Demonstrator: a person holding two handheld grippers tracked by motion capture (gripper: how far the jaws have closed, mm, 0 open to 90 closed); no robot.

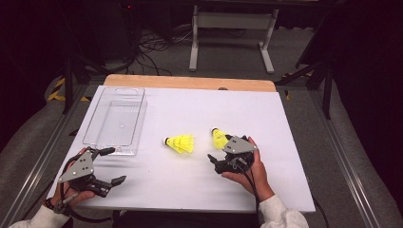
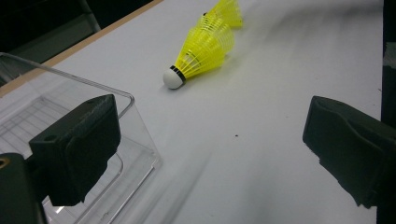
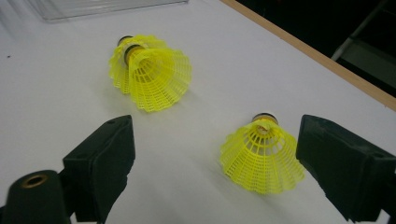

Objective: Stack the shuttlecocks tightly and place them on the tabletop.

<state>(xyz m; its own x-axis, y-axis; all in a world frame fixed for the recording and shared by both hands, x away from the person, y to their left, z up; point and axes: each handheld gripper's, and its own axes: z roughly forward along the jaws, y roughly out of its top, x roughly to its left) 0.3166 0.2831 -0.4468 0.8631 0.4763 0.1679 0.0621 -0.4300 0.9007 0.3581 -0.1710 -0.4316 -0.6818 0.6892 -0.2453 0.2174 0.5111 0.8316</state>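
Note:
A yellow plastic shuttlecock lies on the white table with its skirt toward my right gripper. That gripper is open; the shuttlecock sits just in front of its jaws, close to the right-hand one, and no pad touches it. A second yellow shuttlecock bundle lies near the middle of the table and looks like two nested together. My left gripper rests at the front left, open and holding nothing.
A clear plastic tray stands at the left, its near corner beside my left gripper's left-hand jaw. The wooden table edge runs along the back. Beyond it are cables and a white stand on the floor.

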